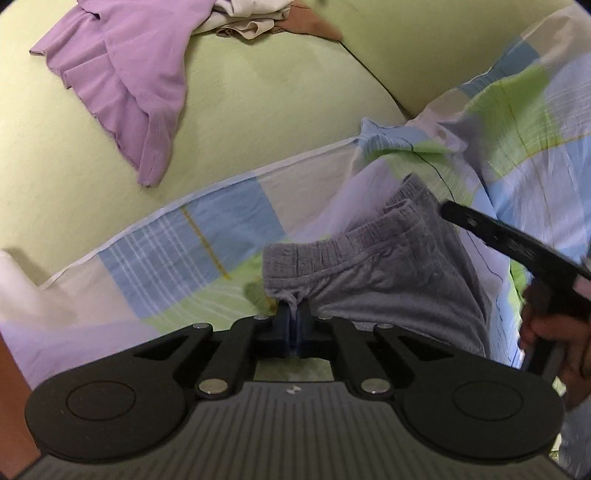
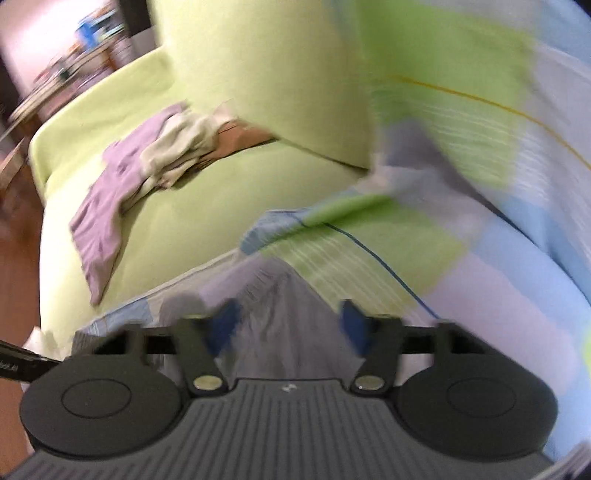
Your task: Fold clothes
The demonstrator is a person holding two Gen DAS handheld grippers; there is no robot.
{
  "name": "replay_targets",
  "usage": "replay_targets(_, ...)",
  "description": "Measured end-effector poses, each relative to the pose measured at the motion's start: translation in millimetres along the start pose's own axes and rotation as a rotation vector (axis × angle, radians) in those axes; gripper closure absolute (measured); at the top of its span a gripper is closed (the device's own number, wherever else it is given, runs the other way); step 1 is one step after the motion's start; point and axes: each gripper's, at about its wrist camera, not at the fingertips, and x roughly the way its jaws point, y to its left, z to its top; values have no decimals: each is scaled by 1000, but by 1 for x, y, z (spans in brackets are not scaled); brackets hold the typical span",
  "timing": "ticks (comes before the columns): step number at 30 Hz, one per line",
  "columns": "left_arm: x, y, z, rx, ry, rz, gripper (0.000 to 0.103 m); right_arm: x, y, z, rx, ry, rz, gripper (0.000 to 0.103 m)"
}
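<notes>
Grey shorts [image 1: 384, 273] with an elastic waistband lie on a checked sheet [image 1: 177, 251] on a green sofa. My left gripper [image 1: 294, 317] is shut on the shorts' waistband corner. My right gripper [image 2: 290, 325] is open, its blue pads [image 2: 225, 325] spread wide just above the grey shorts [image 2: 273, 310]; that view is blurred. In the left wrist view the right gripper's body [image 1: 517, 243] and the hand holding it show at the right, beside the shorts.
A purple garment [image 1: 122, 85] and a beige garment [image 1: 243, 18] lie on the green sofa [image 1: 277, 92] at the back left. The checked sheet also drapes up the backrest [image 2: 480, 110]. A cluttered shelf [image 2: 85, 48] stands far left.
</notes>
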Motion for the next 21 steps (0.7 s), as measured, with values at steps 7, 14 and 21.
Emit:
replay_targets(7,7,-3,2,2,-27,-4,103,52,4,-3,-105,74,37,96)
replay_targets(14,-22,-55,5,259,-212,-62,103,-37,-5,-20,17,-248,-89,100)
replay_targets(21,-89,-138,-32,601,-440,-176,103,-199,-23,-71,159,-641,-348,100)
